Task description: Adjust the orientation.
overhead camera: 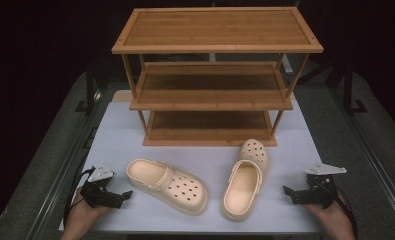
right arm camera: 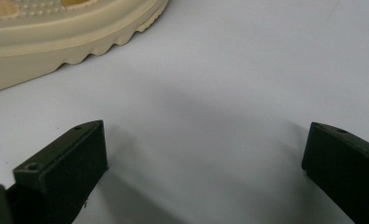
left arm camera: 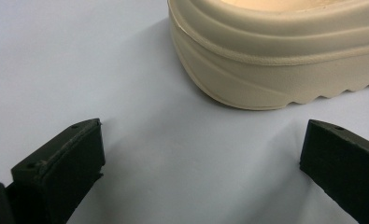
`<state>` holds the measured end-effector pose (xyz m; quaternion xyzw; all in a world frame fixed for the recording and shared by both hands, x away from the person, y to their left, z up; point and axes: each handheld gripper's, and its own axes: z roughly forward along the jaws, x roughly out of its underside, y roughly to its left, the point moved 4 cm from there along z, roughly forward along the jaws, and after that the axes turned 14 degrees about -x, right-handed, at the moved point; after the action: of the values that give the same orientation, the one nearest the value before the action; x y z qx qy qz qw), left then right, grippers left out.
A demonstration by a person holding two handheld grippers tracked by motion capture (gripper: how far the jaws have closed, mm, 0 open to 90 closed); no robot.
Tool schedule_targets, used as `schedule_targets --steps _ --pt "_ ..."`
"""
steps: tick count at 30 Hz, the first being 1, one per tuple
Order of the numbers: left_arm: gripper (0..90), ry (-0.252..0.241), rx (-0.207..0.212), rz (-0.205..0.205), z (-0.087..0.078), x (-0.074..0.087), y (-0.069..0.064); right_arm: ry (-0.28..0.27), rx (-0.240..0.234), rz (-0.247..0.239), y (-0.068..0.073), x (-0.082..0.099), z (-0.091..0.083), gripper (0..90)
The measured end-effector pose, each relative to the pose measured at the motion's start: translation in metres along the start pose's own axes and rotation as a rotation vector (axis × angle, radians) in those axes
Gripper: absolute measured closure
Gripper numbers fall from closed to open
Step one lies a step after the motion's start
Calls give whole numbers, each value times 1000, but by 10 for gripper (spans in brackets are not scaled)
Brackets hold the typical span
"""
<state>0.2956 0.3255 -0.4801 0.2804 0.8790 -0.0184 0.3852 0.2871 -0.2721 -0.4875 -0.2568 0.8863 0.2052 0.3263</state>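
Both grippers, left gripper (overhead camera: 119, 196) and right gripper (overhead camera: 291, 193), have wide-open jaws holding nothing. The left shoe (overhead camera: 167, 185), at three o'clock of the left gripper, could slide away if bumped.

Just beyond the black left gripper (overhead camera: 116, 199) lies a cream clog (overhead camera: 168, 185) dotted with round holes; its twin, the second cream clog (overhead camera: 245, 179), sits just beyond the black right gripper (overhead camera: 294, 194). Both rest on a pale lavender-white table (overhead camera: 135, 135). Farther off stands a honey-brown wooden rack (overhead camera: 215, 75).
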Motion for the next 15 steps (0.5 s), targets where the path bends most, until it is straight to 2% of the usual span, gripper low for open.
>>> schedule_targets --steps 8,11,13,15 --pt "3 -5 2 -12 -2 1 1 -1 -1 0 0 0 0 0" --pt "102 -24 -4 -6 -8 3 3 0 -1 0 0 0 0 0" --pt "176 -26 -7 -21 -12 6 5 1 0 1 0 0 0 0" --pt "244 -44 20 -32 -16 7 6 1 -1 1 0 0 0 0"
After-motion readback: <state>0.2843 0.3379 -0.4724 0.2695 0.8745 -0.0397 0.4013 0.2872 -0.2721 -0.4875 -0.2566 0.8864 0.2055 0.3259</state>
